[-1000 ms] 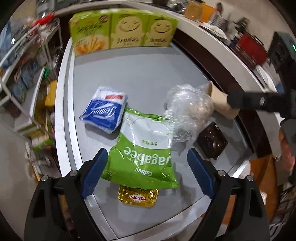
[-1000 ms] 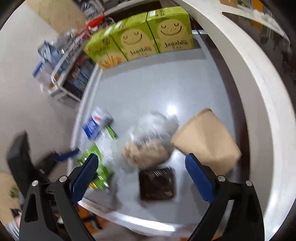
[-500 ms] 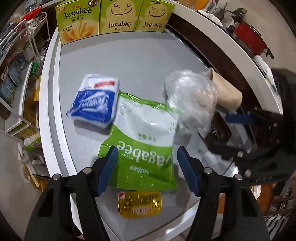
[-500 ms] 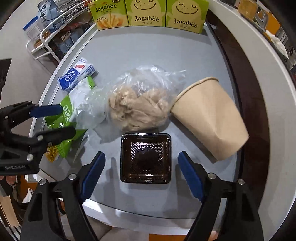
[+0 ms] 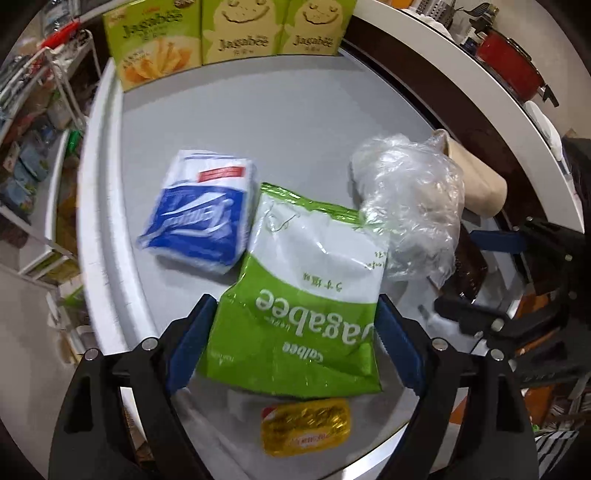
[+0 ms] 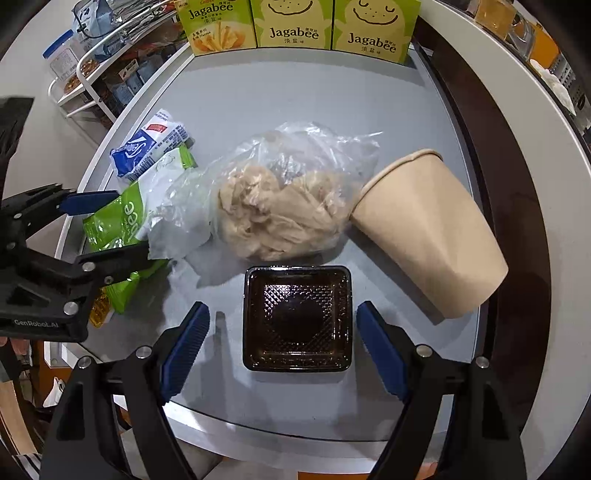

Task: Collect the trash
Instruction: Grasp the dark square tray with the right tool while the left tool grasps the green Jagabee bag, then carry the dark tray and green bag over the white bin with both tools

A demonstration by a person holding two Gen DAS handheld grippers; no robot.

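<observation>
A green and white Jagabee bag (image 5: pixel 306 295) lies flat on the grey table. My left gripper (image 5: pixel 291 325) is open, its blue pads on either side of the bag's near end. A gold foil butter pack (image 5: pixel 306 426) lies just in front of it. My right gripper (image 6: pixel 282 328) is open with a black square plastic tray (image 6: pixel 297 317) between its pads. Behind the tray lie a clear plastic bag with crumpled brown paper (image 6: pixel 280 206) and a tipped brown paper cup (image 6: pixel 428 229). A blue and white tissue pack (image 5: pixel 199 214) lies left of the green bag.
Three Jagabee boxes (image 6: pixel 295 22) stand along the table's far edge. A wire shelf rack (image 6: pixel 99 70) with goods stands left of the table. A dark brown strip and white counter (image 6: pixel 524 155) run along the right. The table's near edge (image 6: pixel 295 428) is close below my grippers.
Both grippers have moved forward and lower toward the table. The left pads now flank the green bag. The right pads now flank the black tray.
</observation>
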